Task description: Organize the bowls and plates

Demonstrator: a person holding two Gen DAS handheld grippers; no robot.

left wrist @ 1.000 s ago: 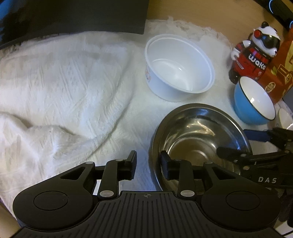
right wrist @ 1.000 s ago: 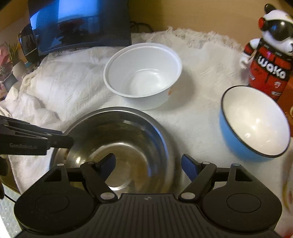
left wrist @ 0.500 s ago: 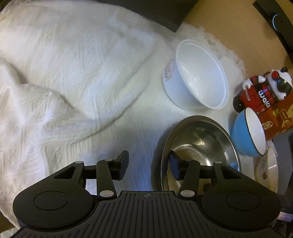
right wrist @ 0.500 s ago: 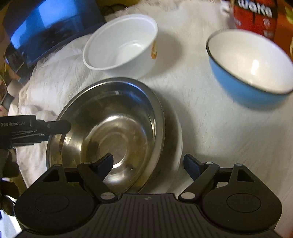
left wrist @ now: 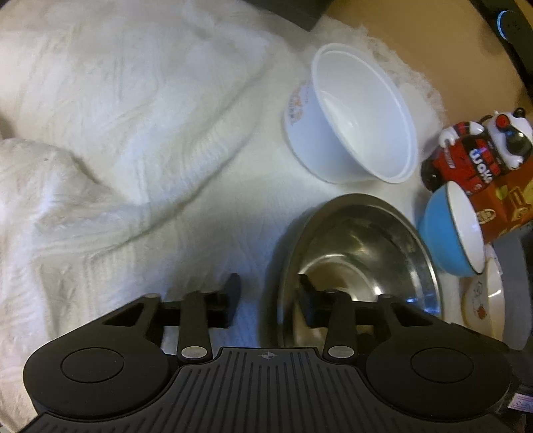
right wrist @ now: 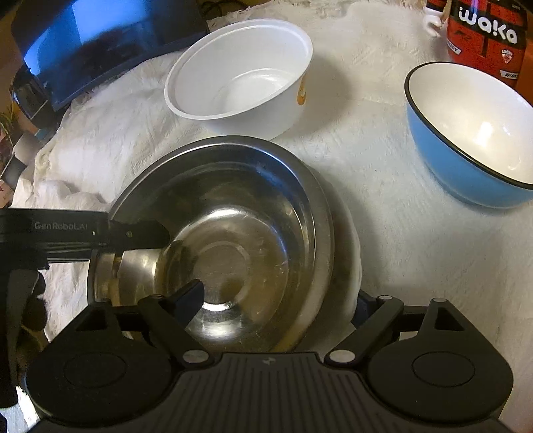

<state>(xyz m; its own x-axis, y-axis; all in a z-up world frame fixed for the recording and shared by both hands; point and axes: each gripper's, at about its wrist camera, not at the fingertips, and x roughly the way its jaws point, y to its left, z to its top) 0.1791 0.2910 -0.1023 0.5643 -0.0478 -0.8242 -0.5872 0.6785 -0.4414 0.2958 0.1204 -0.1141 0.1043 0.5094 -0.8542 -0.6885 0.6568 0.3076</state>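
A steel bowl [left wrist: 359, 253] [right wrist: 240, 239] sits on a white plate [right wrist: 349, 266] on the white cloth. My left gripper [left wrist: 268, 296] is open and straddles the bowl's near-left rim, one finger inside, one outside. It shows from the side in the right wrist view [right wrist: 140, 233]. My right gripper [right wrist: 276, 299] is open wide, its left finger inside the bowl, its right finger beyond the plate's edge. A white plastic bowl [left wrist: 359, 116] [right wrist: 243, 76] stands behind. A blue bowl [left wrist: 453, 229] [right wrist: 473, 133] stands to the right.
A panda figure [left wrist: 476, 150] [right wrist: 483, 26] and a brown box [left wrist: 506, 203] stand behind the blue bowl. A small patterned dish [left wrist: 483, 299] lies at the right. A dark screen [right wrist: 100, 43] stands at the back left. The cloth [left wrist: 116, 133] is rumpled on the left.
Both grippers have moved in on the steel bowl. The left now straddles its rim, and the right has dropped lower so its fingers span the bowl and plate edge.
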